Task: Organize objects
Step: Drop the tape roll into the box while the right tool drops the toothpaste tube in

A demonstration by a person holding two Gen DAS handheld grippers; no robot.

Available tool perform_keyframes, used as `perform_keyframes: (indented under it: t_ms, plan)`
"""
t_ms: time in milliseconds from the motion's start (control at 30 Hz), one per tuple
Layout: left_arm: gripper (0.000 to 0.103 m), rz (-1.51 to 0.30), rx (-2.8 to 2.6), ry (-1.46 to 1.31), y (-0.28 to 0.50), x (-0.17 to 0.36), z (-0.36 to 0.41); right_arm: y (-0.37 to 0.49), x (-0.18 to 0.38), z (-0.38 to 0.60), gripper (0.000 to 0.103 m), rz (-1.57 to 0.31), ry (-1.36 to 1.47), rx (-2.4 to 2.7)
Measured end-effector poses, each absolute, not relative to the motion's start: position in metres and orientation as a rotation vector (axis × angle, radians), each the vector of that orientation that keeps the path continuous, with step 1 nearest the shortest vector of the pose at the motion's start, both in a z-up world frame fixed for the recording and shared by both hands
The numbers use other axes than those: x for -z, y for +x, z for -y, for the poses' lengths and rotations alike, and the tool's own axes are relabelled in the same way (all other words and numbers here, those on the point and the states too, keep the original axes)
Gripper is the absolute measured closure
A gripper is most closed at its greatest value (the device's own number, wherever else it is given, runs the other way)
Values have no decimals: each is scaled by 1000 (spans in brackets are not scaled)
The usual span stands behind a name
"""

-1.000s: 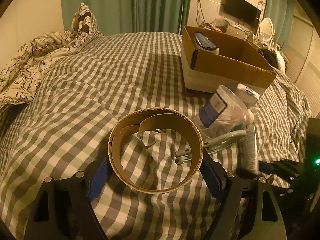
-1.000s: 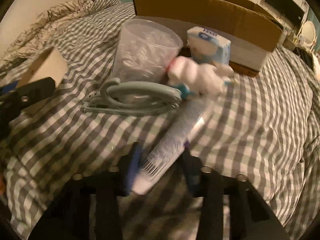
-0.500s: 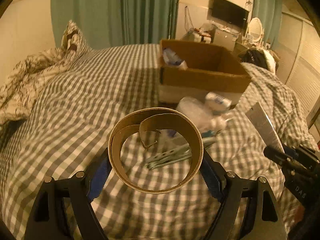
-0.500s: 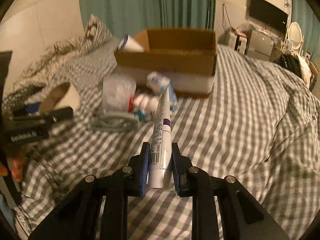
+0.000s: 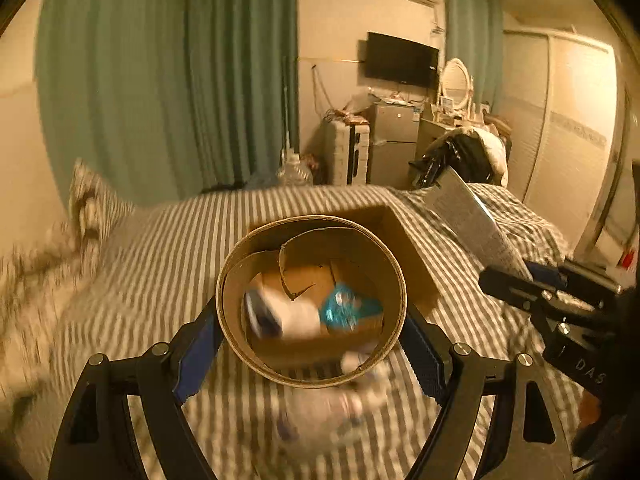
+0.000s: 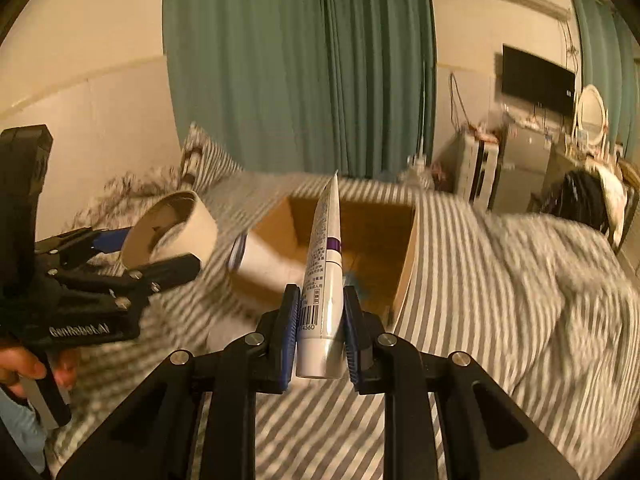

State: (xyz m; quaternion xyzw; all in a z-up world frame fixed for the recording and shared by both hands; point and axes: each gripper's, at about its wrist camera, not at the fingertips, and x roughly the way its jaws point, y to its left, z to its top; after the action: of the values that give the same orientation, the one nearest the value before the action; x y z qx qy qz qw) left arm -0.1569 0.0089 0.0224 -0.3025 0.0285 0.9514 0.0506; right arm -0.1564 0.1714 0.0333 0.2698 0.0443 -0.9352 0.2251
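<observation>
My left gripper [image 5: 312, 340] is shut on a brown cardboard tape ring [image 5: 308, 376] and holds it in the air in front of the open cardboard box [image 5: 412, 256]. The ring also shows in the right wrist view [image 6: 176, 224]. My right gripper [image 6: 320, 320] is shut on a white tube [image 6: 326, 264] that points up, over the near side of the box [image 6: 404, 264]. Through the ring I see a white roll [image 5: 280, 312] and a blue packet [image 5: 344, 308] in the box.
The box sits on a bed with a grey checked cover [image 6: 520, 280]. A blurred clear container [image 5: 320, 412] lies on the bed before the box. A crumpled floral blanket [image 5: 24, 264] lies at the left. Curtains, a TV and a dresser stand behind.
Both grippers have risen and moved toward the box with their loads. The box now lies close in front of both. The views tilted up and are motion-blurred.
</observation>
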Motion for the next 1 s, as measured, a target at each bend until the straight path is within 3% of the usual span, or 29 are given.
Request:
perform_keyframes:
  t_ms: [200, 600, 667, 700, 733, 1000]
  plan:
    - [18, -105, -2903, -937, -224, -20, -13, -223, -43, -160, 83, -145, 727, 2582]
    - [16, -68, -2828, -1108, -287, 51, -11, -306, 5, -161, 82, -83, 827, 2555]
    - [16, -40, -2802, -1134, -289, 57, -10, -303, 8, -164, 71, -93, 825, 2571]
    - [10, -35, -2798, -1138, -288, 58, -9, -301, 7, -166, 49, -94, 814, 2583]
    - [2, -36, -2805, -1143, -286, 59, -9, -297, 5, -168, 37, -90, 805, 2592]
    - [0, -108, -2868, -1051, -249, 13, -15, -257, -40, -186, 29, -78, 720, 2662]
